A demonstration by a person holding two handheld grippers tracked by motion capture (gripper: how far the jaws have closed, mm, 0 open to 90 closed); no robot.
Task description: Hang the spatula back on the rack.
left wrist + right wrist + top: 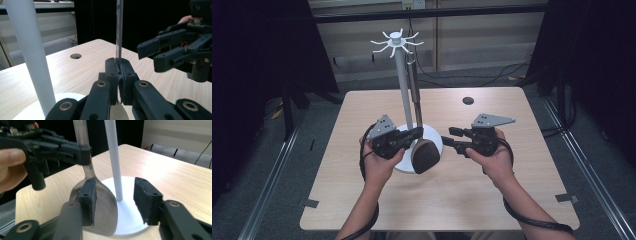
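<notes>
The left hand-held gripper (414, 133) is clenched on the thin metal handle of a big spoon (426, 155), just above where the handle widens into the bowl. In the left gripper view its two black jaws are pressed together on the handle (119, 37), which rises straight up between them. The spoon hangs upright beside the white pole of a hook stand (403, 80), its top up near the ring of hooks and its dark bowl low over the stand's round white base (432, 136) near the middle of the bench (492, 200).

The right hand-held gripper (451, 137) sits level just to the right of the spoon, pointing at it, with its jaws parted and nothing pressed between them. In the right gripper view one pad (90, 200) stands in front of the shiny spoon bowl (105, 212), and the other pad (146, 202) is off to the far side of the white pole (114, 157). I cannot tell whether the near pad touches the bowl. The same view shows the left hand-held gripper (83, 153) higher up, closed around the handle.

A small dark round hole (468, 100) sits in the bench top toward the back, well apart from the stand. Both of the person's hands wrap around the gripper bodies, with black cables trailing back along the forearms.
</notes>
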